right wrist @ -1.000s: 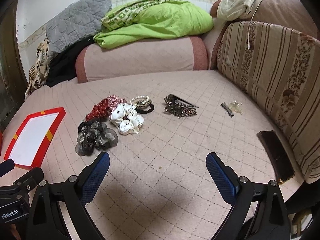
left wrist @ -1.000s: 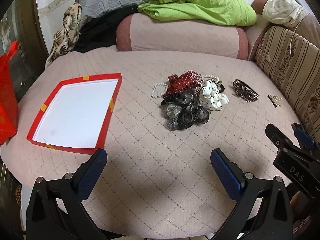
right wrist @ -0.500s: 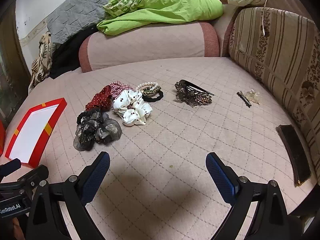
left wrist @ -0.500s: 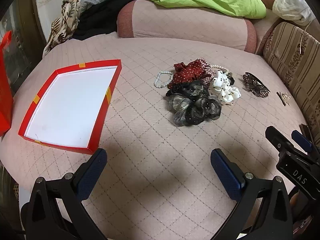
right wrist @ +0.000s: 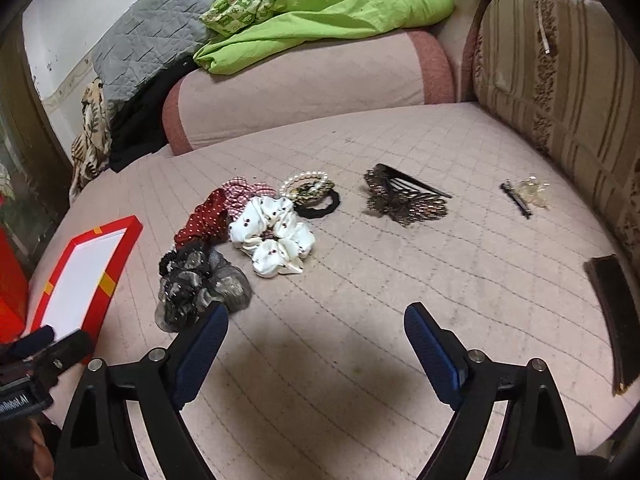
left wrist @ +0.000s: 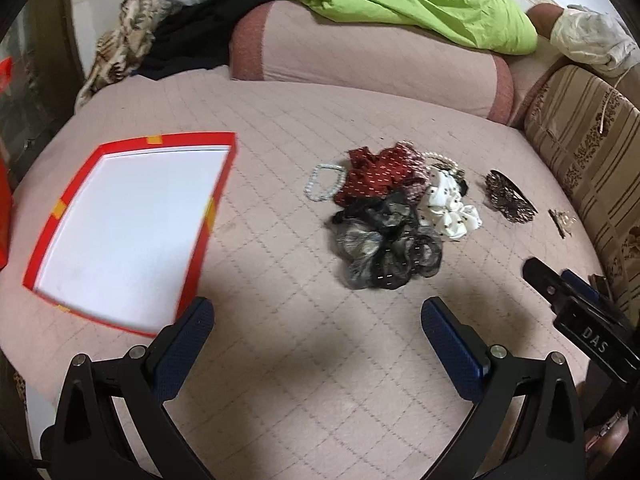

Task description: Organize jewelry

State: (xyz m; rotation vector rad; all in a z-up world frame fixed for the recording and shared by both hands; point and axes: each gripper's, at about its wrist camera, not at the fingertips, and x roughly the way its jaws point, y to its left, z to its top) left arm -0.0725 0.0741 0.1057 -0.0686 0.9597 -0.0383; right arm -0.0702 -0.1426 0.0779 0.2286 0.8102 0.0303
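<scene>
Nothing had reached the red tray [left wrist: 208, 208] yet — scrunchies [left wrist: 390, 220], pearl bracelet [left wrist: 324, 182] and hair clip [right wrist: 404, 200] all lay on the sofa; left tongs [left wrist: 316, 328] and right tongs [right wrist: 316, 334] hovered spread, empty.

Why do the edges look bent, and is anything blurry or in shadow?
Both views are fisheye, so the bed's edge curves and the corners go black. Left wrist view: the red box is smeared by motion blur. Right wrist view: sharper; a dark shadow lies between the right gripper fingers.
</scene>
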